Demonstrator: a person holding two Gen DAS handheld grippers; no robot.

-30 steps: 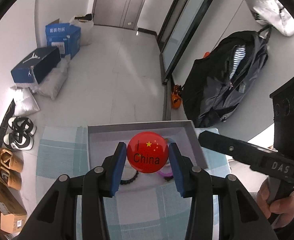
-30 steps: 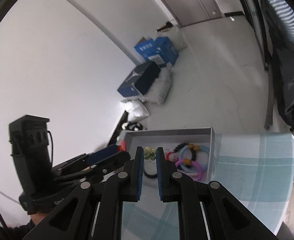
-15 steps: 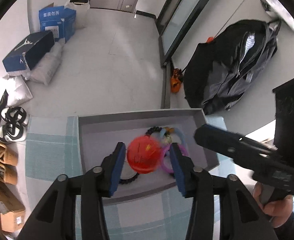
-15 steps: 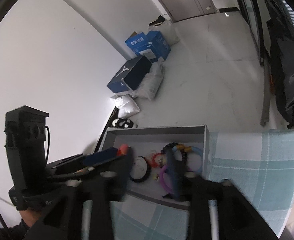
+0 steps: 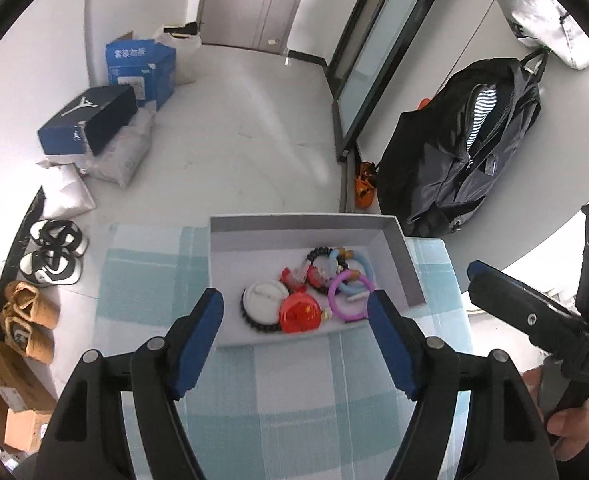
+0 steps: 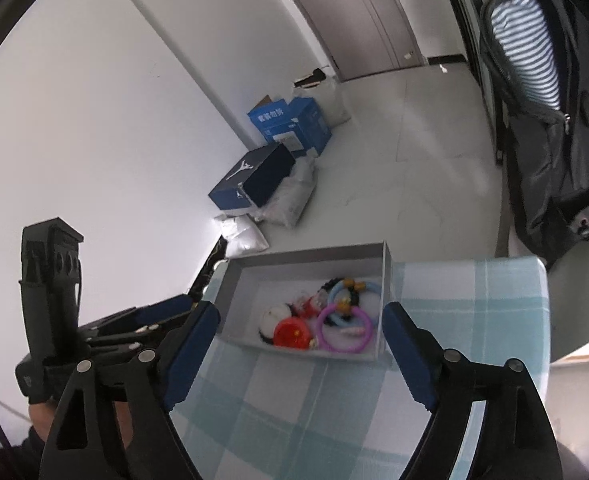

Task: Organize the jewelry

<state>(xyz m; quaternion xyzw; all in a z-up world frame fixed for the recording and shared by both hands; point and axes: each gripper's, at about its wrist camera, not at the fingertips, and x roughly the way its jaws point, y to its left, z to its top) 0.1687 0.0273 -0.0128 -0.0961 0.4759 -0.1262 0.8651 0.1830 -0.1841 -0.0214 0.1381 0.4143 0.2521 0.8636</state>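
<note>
The left gripper (image 5: 296, 312) hangs above the near edge of a shallow grey box (image 5: 408, 264) that sits on a table under a pale blue checked cloth (image 5: 294, 396). Its jaws have just been opening and now stand wide, with nothing pressed between the blue pads. The red round badge (image 5: 299, 313) lies loose on the box floor, seen in the gap between the jaws but below and beyond them, touching neither pad. Just beside it to the left is a white disc with a dark beaded rim (image 5: 265, 304); to the right lies a purple ring (image 5: 350, 294), and behind are a light blue ring (image 5: 360, 264) and a dark bead bracelet (image 5: 316, 254). The right gripper (image 6: 298, 338) hovers before the same box (image 6: 386, 268), its jaws likewise just opened wide and empty, the badge (image 6: 292, 332) and purple ring (image 6: 344, 330) lying in the box beyond them.
</note>
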